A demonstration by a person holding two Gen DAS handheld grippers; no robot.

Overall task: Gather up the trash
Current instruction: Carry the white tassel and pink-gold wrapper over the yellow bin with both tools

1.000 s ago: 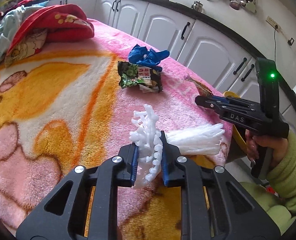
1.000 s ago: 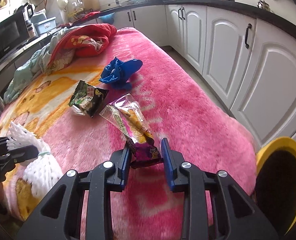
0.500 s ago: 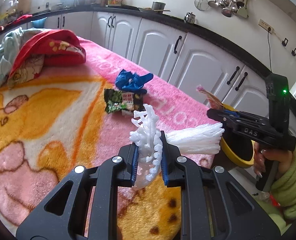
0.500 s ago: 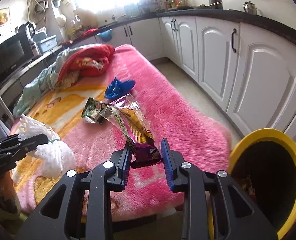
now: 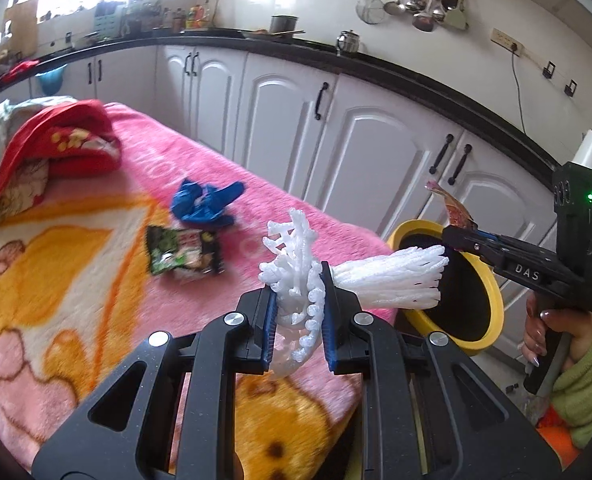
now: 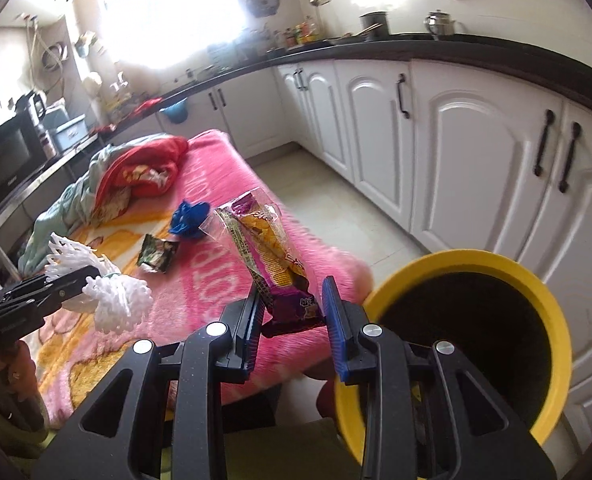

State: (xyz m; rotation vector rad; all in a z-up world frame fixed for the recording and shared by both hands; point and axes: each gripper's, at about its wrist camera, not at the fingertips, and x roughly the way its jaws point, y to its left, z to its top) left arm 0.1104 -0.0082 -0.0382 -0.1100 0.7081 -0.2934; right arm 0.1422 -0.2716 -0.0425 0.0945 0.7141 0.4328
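Note:
My left gripper (image 5: 298, 308) is shut on a white foam net (image 5: 392, 280), whose loose end hangs over the mouth of the yellow bin (image 5: 494, 316). My right gripper (image 6: 292, 312) is shut on a purple and orange snack wrapper (image 6: 264, 248), held upright just left of the yellow bin (image 6: 552, 320). The left wrist view shows the right gripper (image 5: 456, 238) above the bin's far rim. In the right wrist view the left gripper (image 6: 84, 280) hovers over the table edge with the foam net (image 6: 116, 296). A green snack packet (image 5: 182, 256) and a crumpled blue bag (image 5: 204, 204) lie on the pink blanket (image 5: 76, 280).
A pile of red and pale cloth (image 5: 56, 144) sits at the table's far end. White kitchen cabinets (image 6: 476, 152) run along the right, with a strip of floor (image 6: 336, 196) between them and the table. A hand in a green sleeve (image 5: 576, 376) holds the right gripper.
Both grippers have risen and swung right, off the table toward the yellow bin, each still holding its piece. The bin's mouth has come into the left wrist view and looms larger in the right.

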